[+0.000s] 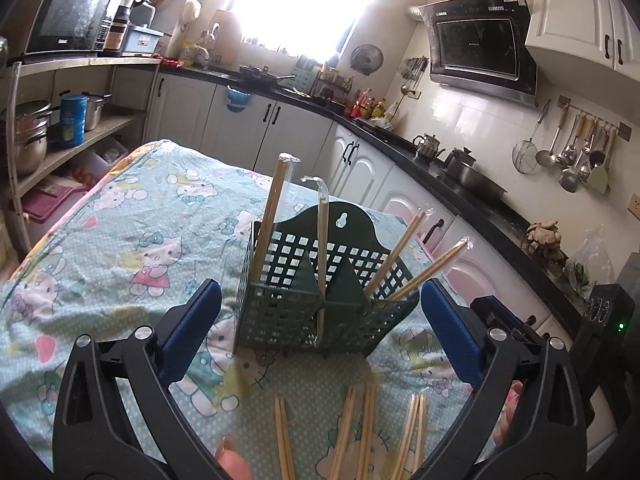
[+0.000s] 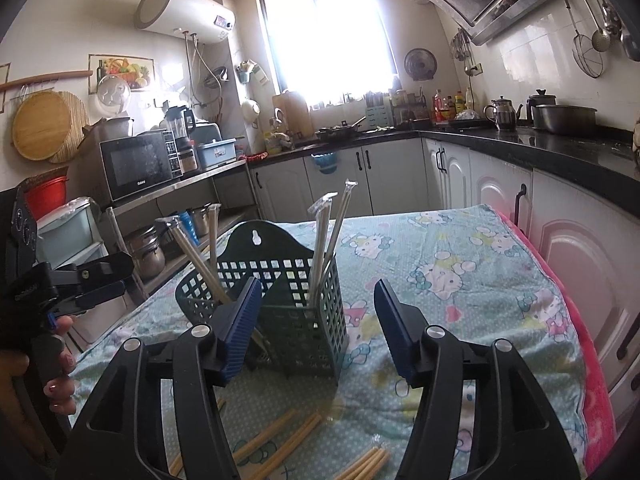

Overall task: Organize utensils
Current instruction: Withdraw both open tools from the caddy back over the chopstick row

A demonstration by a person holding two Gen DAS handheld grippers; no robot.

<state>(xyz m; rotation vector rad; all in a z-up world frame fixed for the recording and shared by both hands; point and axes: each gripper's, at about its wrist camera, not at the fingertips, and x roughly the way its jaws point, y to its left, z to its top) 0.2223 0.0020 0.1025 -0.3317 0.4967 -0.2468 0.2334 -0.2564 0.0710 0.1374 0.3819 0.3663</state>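
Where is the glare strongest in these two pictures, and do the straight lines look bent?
Left wrist view: the window is blown out white, the counter edge curves. Right wrist view: the same window glares, the green holder stays readable.

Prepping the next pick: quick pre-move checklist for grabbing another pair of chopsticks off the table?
1. Left gripper open, nothing between the pads: ok.
2. Right gripper open, nothing held: ok.
3. Loose chopsticks lying on the tablecloth in front of the basket: ok.
4. Basket standing upright, wrapped chopsticks already inside: ok.
5. Room left in each basket compartment: cannot tell.
6. Chopsticks on the table paired and aligned for a clean grip: not ok, some lie crossed or spread.
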